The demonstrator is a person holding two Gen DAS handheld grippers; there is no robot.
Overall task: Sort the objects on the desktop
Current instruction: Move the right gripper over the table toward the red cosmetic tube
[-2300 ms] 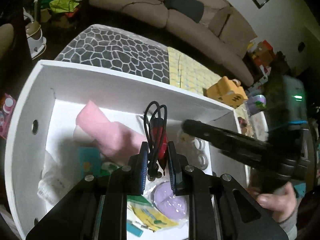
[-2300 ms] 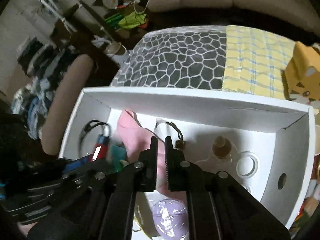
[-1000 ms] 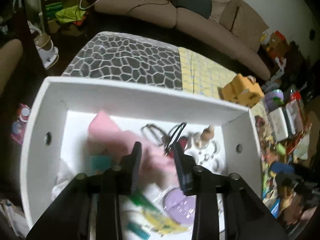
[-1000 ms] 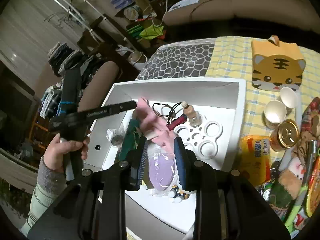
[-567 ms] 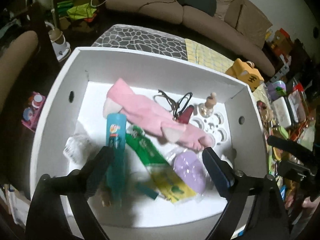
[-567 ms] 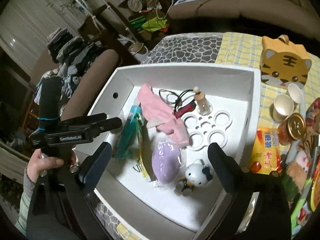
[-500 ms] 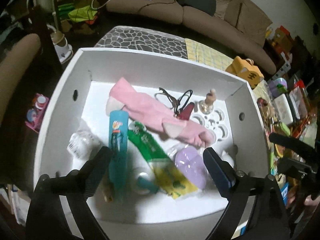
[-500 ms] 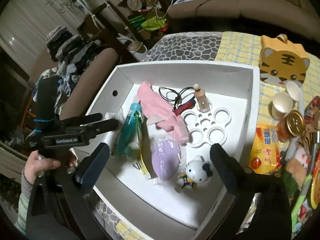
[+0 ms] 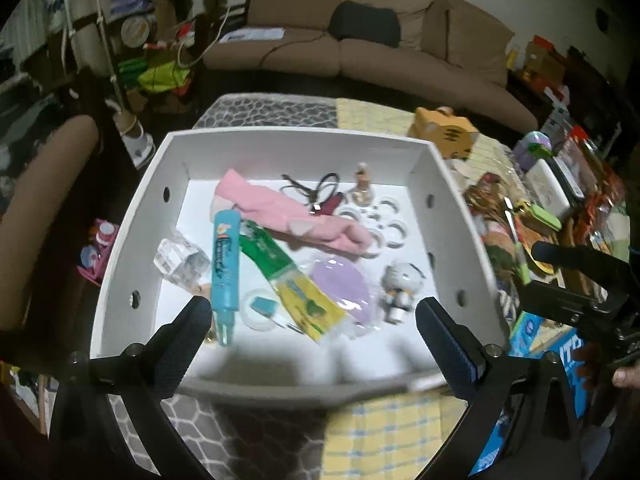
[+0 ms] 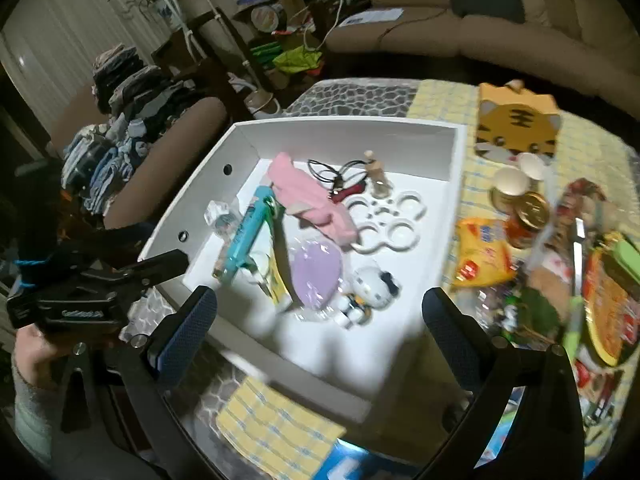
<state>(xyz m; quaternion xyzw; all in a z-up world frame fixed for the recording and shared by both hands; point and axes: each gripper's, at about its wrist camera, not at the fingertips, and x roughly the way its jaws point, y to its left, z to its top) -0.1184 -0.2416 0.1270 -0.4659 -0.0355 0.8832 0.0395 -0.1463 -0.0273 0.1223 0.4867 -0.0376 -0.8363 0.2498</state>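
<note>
Left tool (image 9: 312, 320) gapes wide, empty, above a white box (image 9: 132, 216) holding a pink cloth (image 9: 280, 212), blue tube (image 9: 226, 264) and purple pouch (image 9: 340, 284). Right tool (image 10: 318, 308), equally wide and empty, overlooks that box (image 10: 200, 184), a cat figure (image 10: 372, 284) inside; cups (image 10: 510, 182) stand on the tabletop (image 10: 576, 148).

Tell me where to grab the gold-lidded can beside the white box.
Grip the gold-lidded can across its round side wall, coming from above with open tongs. It stands upright, but paper cups and a yellow packet crowd it, so side approaches look blocked.
</note>
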